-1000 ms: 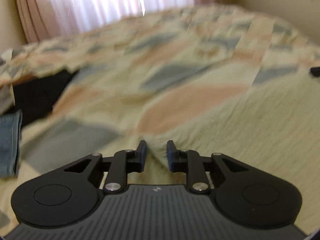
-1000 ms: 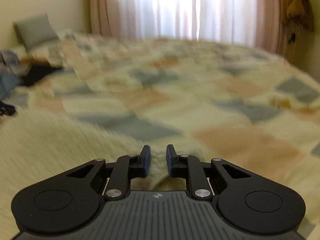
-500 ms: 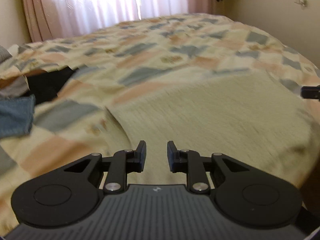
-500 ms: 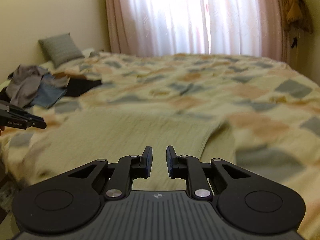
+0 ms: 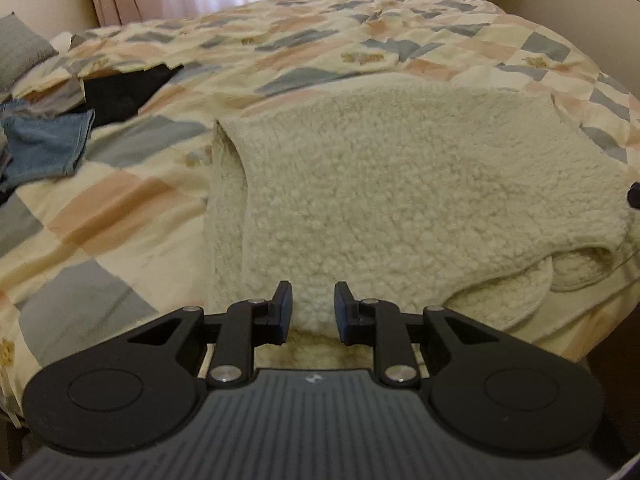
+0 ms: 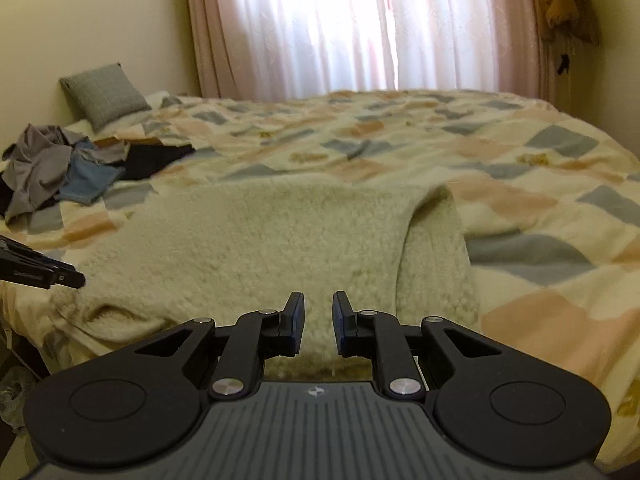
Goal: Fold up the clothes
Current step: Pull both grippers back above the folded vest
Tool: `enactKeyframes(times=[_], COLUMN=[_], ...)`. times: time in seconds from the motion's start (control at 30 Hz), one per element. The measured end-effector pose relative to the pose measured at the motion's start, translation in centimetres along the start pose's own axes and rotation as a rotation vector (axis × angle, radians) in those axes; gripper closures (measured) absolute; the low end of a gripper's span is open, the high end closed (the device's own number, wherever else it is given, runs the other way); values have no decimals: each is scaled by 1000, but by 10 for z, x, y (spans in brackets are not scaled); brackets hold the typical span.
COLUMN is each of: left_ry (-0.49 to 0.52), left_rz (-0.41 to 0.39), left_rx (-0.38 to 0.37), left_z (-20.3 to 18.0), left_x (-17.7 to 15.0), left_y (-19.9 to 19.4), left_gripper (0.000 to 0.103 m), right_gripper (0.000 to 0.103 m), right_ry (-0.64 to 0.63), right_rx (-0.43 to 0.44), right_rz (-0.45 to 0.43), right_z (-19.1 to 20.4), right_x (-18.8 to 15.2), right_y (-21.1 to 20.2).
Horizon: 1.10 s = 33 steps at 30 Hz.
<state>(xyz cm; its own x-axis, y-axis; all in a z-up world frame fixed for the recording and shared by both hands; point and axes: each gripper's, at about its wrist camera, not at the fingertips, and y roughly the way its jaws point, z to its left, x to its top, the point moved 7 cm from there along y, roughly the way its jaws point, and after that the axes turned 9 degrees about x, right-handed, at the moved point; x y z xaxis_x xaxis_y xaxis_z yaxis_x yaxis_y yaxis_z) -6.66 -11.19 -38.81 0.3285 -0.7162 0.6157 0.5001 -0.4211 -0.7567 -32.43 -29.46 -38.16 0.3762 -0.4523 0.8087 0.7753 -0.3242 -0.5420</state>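
A cream fleece garment (image 5: 400, 184) lies folded on the patchwork bedspread (image 5: 320, 52), near the bed's front edge. It also shows in the right wrist view (image 6: 256, 240). My left gripper (image 5: 313, 312) hangs over the garment's near left edge, its jaws slightly apart with fleece seen between them but not pinched. My right gripper (image 6: 318, 322) hangs over the near right part of the garment, jaws slightly apart and empty. The left gripper's tip (image 6: 44, 274) shows at the left of the right wrist view.
A pile of grey, blue and black clothes (image 6: 60, 168) lies at the bed's left side, with blue denim (image 5: 44, 148) nearest. A grey pillow (image 6: 102, 94) leans on the wall. Curtains (image 6: 360, 28) hang behind the bed.
Both grippers have pulled back toward the bed's front edge and risen. The fleece garment now lies flat and folded on the bed, free of both grippers.
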Motion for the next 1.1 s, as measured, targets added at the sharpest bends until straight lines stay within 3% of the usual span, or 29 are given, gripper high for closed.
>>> enactKeyframes(times=[0.07,0.2,0.4,0.73,1.1], left_ry=[8,21,-3,34,54], left_rz=[8,6,17,-5,-85], left_rx=[26,65,75,115,91], left_z=[-3,-7,-5,-11,-36], left_x=[-6,-10,-14,-26,-30], left_y=[2,1,-12,-43,-92], left_gripper=[84,83,83,75,65], right_gripper=[86,84,84,81,65], right_ry=[39,76,79,99,43], right_rx=[-14,-27,-53,-120,-150], right_rz=[47,33,-16,-32,-68], right_z=[-5,-2,3,5,24], right_x=[-14,-19,-13,-33,-28], right_y=[12,13,-10,-51,-98])
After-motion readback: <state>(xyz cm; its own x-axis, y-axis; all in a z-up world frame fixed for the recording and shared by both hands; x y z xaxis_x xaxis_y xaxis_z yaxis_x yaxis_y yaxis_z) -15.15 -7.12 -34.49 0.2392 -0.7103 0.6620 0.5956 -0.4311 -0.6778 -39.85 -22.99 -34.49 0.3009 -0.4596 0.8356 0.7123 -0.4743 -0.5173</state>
